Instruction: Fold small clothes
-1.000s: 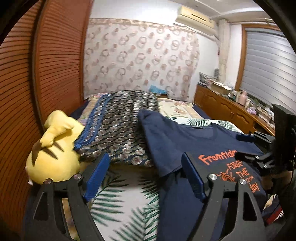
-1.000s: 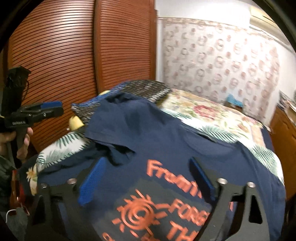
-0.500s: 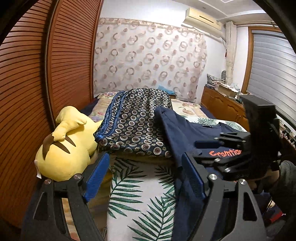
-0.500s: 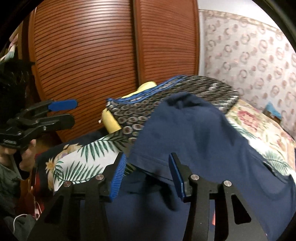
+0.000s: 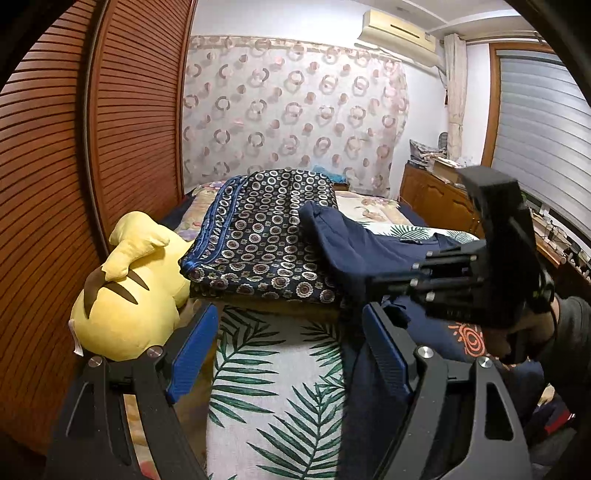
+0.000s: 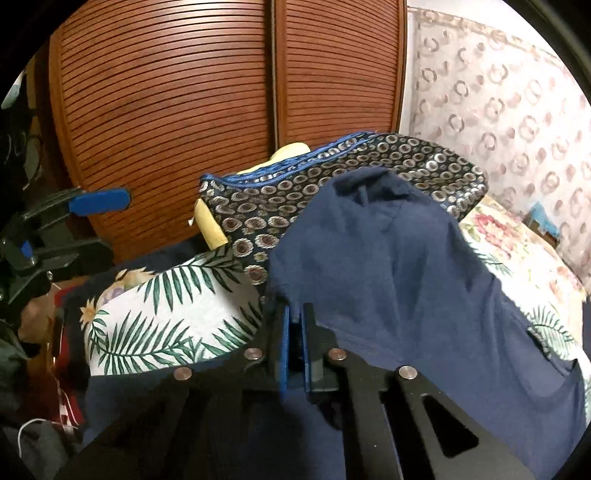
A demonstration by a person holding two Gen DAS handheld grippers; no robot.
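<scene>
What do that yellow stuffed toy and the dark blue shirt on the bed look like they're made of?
The stuffed toy looks like soft plush: matte, fuzzy, rounded and puffy. The shirt looks like thin cotton knit, though that is only likely: matte, limp, draping in soft folds where the right hand-held gripper pinches its edge.

No readable text, labels, brand names or nos. in either view. Only print in sight: orange sun/spiral graphic on front of navy T-shirt (image 5: pixel 373 254), seen in left wrist view, low right, partly behind right gripper (image 5: pixel 373 286) & the hand holding it; any lettering next to it is covered, can't read. In right wrist view the shirt shows plain navy cloth only, no print. White tag at lower edge of yellow plush toy (image 5: pixel 125 306): too small to read. Air conditioner (image 5: pixel 399 31) high on wall: no legible brand mark.
</scene>
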